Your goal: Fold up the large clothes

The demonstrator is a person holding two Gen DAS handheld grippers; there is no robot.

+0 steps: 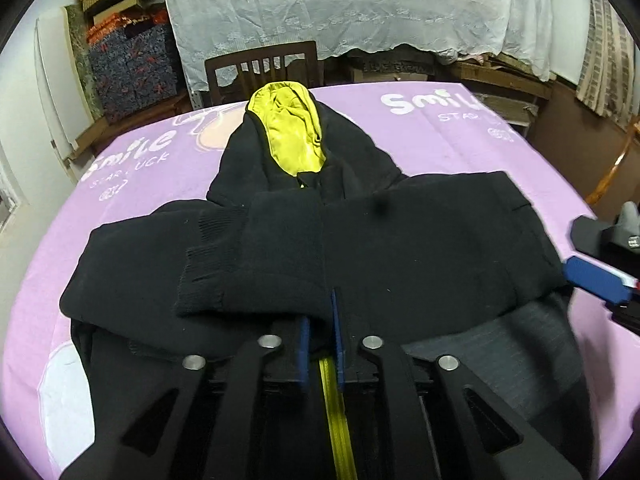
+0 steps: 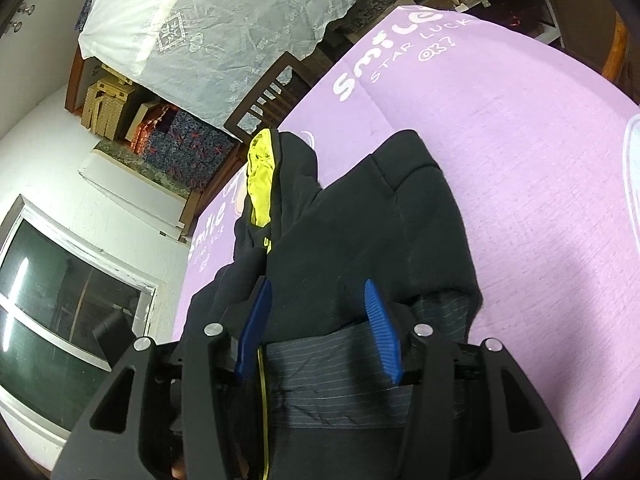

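A black hoodie [image 1: 420, 248] with a yellow hood lining [image 1: 292, 132] lies on the purple tablecloth [image 1: 440, 132], both sides folded over its middle. A ribbed sleeve cuff [image 1: 208, 276] lies on top at the left. My left gripper [image 1: 320, 312] sits low at the near hem, its blue pads a narrow gap apart, with the sleeve fabric draped over the left fingertip and the yellow zipper [image 1: 336, 412] showing between them. My right gripper [image 2: 318, 304] stands open and wide over the hoodie's [image 2: 380, 220] right side, above a grey striped inner panel [image 2: 340, 360]. One of its blue fingers [image 1: 592, 276] shows at the right edge.
A dark wooden chair [image 1: 260, 68] stands at the table's far edge. Behind it hang a white lace cloth [image 1: 360, 8] and stacked boxes [image 1: 132, 68]. A window [image 2: 60, 300] is on the left wall. Purple cloth [image 2: 520, 160] stretches bare to the hoodie's right.
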